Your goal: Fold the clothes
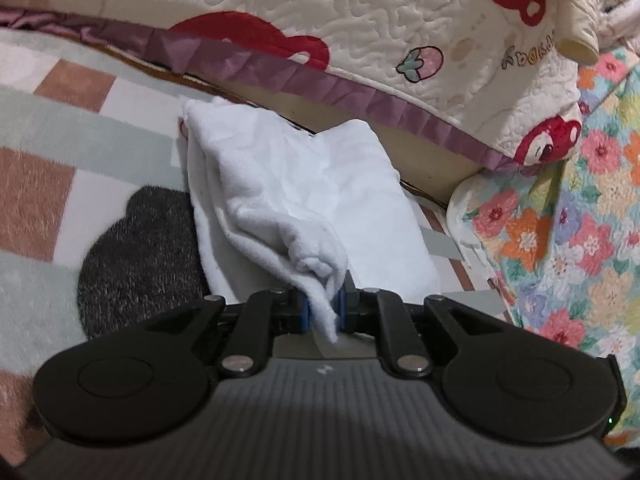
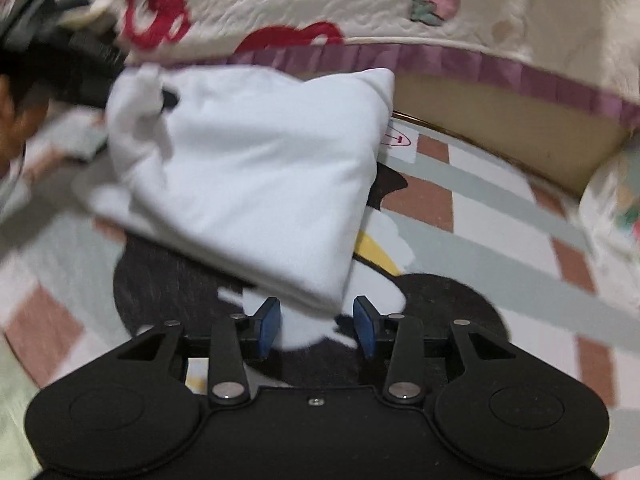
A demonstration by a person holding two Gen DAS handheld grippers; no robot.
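Note:
A white garment (image 1: 288, 184) lies bunched and partly folded on a checked rug (image 1: 52, 120). My left gripper (image 1: 323, 304) is shut on a gathered edge of it, and a tongue of cloth hangs down between the blue pads. In the right wrist view the same garment (image 2: 248, 176) is lifted at its far left, and its near corner hangs just ahead of my right gripper (image 2: 316, 320). That gripper is open, with its blue pads (image 2: 269, 322) apart and no cloth between them. This view is blurred.
A bed with a cream quilt (image 1: 360, 8) and purple frill (image 1: 320, 84) runs along the far side. A floral quilt (image 1: 592, 240) hangs at the right. The rug carries a dark cartoon figure (image 2: 172, 292). A dark blurred shape (image 2: 72, 76) and a hand (image 2: 12, 128) are at the far left.

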